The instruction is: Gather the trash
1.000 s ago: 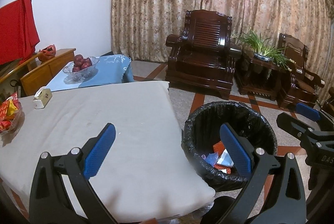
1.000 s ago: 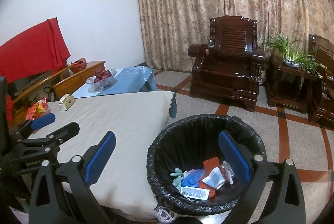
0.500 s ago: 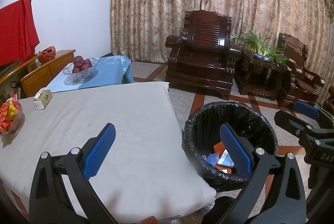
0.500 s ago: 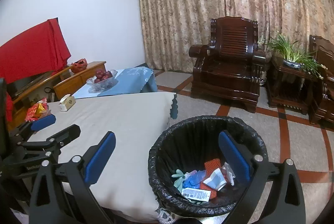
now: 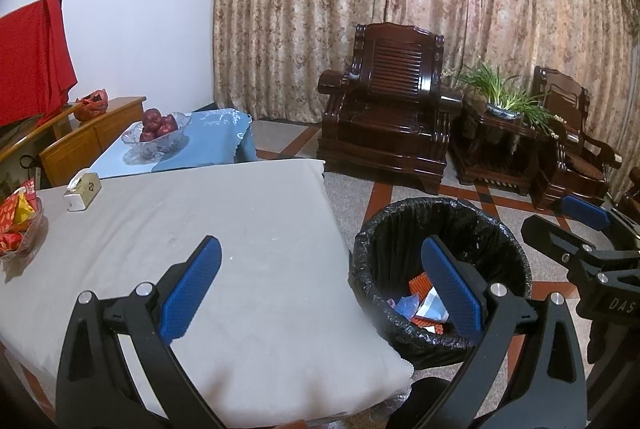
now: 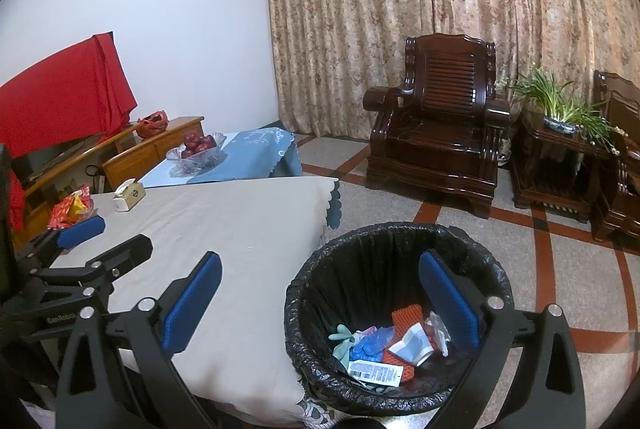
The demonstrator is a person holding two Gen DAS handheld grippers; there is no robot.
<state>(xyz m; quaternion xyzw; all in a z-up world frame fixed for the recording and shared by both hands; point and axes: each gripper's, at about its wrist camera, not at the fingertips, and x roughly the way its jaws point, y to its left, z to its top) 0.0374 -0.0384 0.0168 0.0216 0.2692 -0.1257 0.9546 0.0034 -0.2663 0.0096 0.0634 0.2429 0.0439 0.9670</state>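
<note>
Beside the grey-clothed table (image 5: 240, 229), the black-lined round bin (image 6: 400, 249) holds the collected wrappers (image 6: 384, 349), while left gripper (image 5: 320, 285) and right gripper (image 6: 320, 293) gape wide and empty; a careless swing could tip the bin.

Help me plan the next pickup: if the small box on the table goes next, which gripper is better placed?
Left, probably. The left gripper hangs open over the table, on the small box's side; the right gripper, also open, sits over the trash bin.
</note>
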